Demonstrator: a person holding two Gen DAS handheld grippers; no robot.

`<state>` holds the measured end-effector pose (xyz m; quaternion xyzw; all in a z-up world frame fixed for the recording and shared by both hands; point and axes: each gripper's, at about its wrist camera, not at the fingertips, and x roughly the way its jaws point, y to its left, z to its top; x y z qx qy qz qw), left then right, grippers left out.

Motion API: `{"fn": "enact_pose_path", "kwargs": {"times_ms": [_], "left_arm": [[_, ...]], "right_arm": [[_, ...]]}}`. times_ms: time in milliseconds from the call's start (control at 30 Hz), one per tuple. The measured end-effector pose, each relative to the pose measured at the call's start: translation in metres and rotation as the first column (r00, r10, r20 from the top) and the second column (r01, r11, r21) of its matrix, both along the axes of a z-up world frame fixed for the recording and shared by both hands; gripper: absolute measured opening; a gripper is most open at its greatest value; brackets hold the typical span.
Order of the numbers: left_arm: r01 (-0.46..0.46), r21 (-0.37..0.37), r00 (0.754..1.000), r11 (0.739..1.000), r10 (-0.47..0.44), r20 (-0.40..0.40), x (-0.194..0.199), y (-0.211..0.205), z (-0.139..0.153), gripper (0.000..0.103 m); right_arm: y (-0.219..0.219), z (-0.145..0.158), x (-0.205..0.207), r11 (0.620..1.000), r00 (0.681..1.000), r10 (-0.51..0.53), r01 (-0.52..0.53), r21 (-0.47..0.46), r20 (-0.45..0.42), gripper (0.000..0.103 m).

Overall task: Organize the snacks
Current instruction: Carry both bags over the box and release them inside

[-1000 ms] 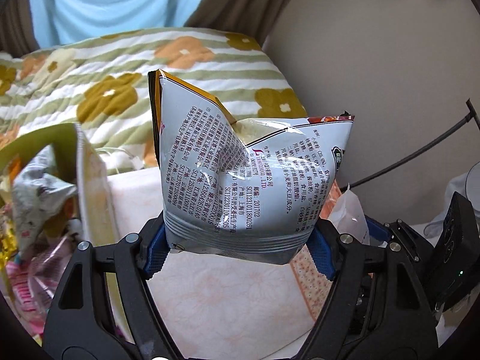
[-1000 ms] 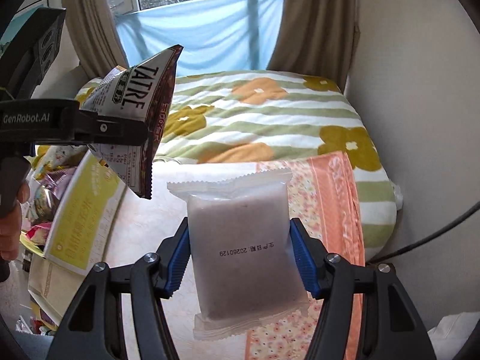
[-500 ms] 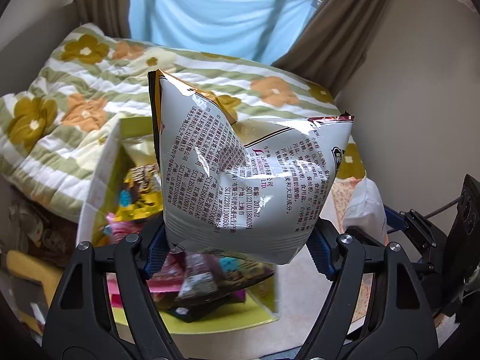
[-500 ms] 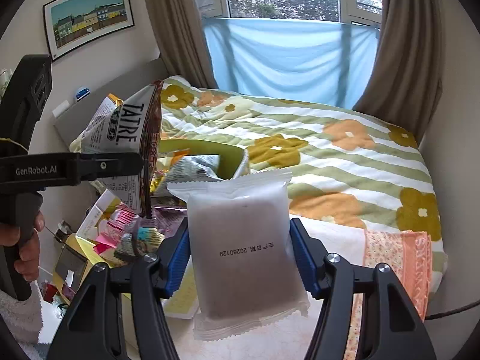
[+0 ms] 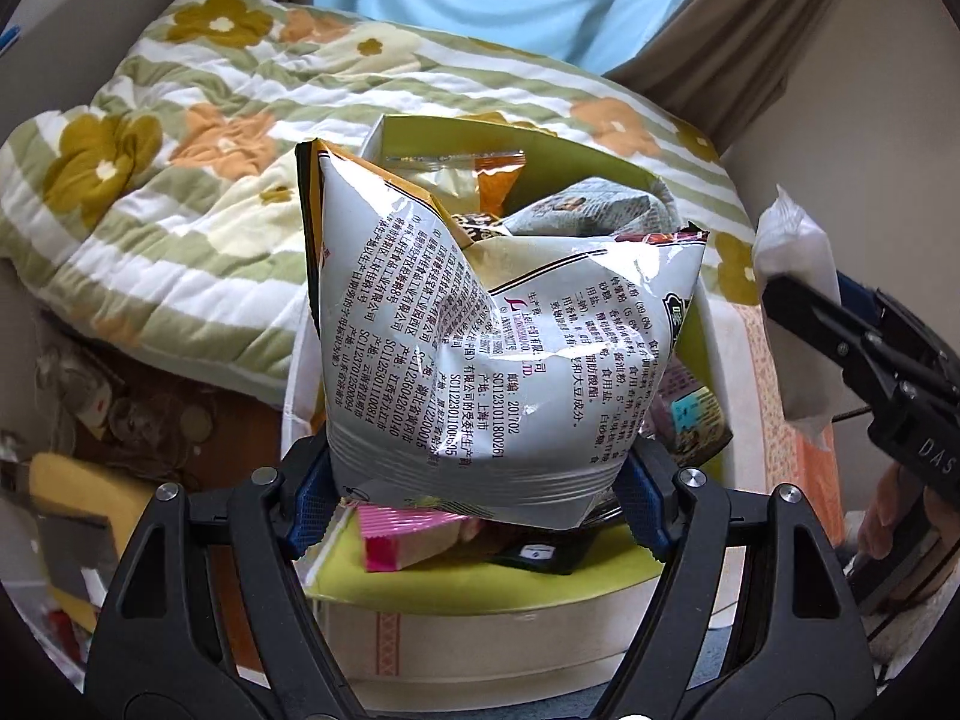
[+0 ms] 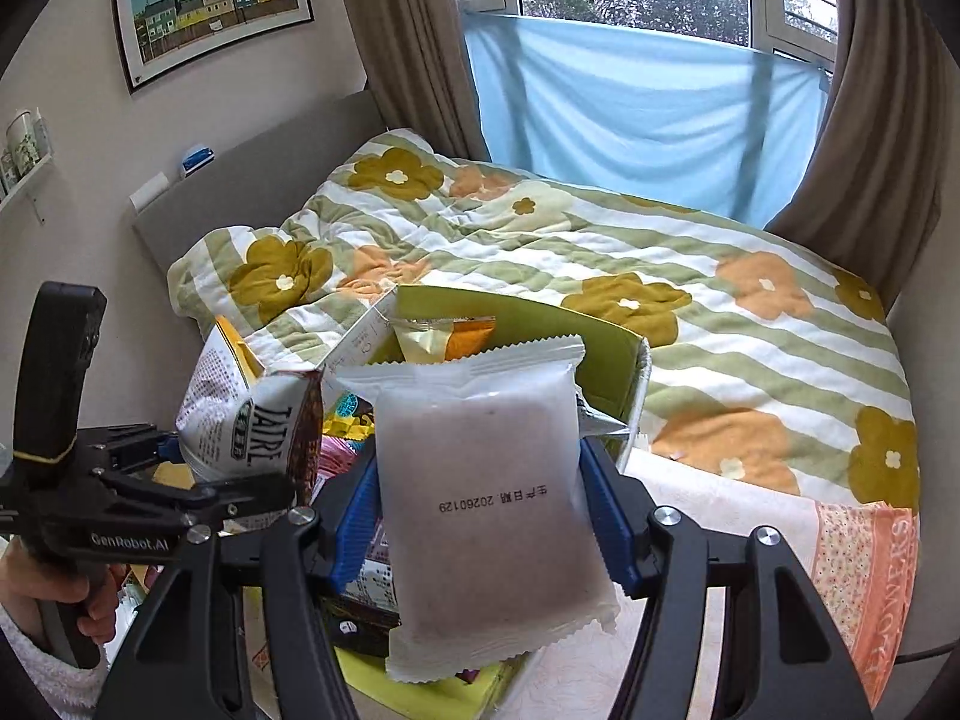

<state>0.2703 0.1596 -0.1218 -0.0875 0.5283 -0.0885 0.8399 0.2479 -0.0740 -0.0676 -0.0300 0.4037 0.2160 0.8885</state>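
Claws clenched, left claw point(image 5: 474, 510) on chip bag point(image 5: 504, 354), right claw point(image 6: 480, 516) on white packet point(image 6: 486, 504) (box point(image 5: 576, 156) contents mostly hidden)

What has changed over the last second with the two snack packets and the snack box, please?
Both tongs swung left, from over the pale cloth to above the green snack box. The left tongs now hold the chip bag right over its contents; the right tongs bring the white packet alongside. Nothing was released: both grips unchanged, box and bed unmoved.
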Motion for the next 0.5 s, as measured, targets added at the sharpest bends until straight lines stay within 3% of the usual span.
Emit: {"fn": "enact_pose_path", "kwargs": {"times_ms": [167, 267, 500], "left_arm": [[0.085, 0.037, 0.996, 0.996, -0.084, -0.026, 0.003, -0.009, -0.007, 0.08], [0.117, 0.096, 0.993, 0.989, -0.114, -0.039, 0.002, -0.015, -0.011, 0.102], [0.084, 0.075, 0.996, 0.994, -0.081, -0.041, -0.004, -0.003, -0.014, 0.103]], "right_arm": [[0.017, -0.002, 0.012, 1.0, 0.999, -0.029, 0.029, 0.004, -0.022, 0.058], [0.021, -0.003, 0.018, 0.999, 0.998, -0.041, 0.041, 0.0, -0.039, 0.058], [0.034, -0.008, 0.035, 1.0, 0.998, -0.006, 0.005, -0.008, -0.07, 0.059]]}}
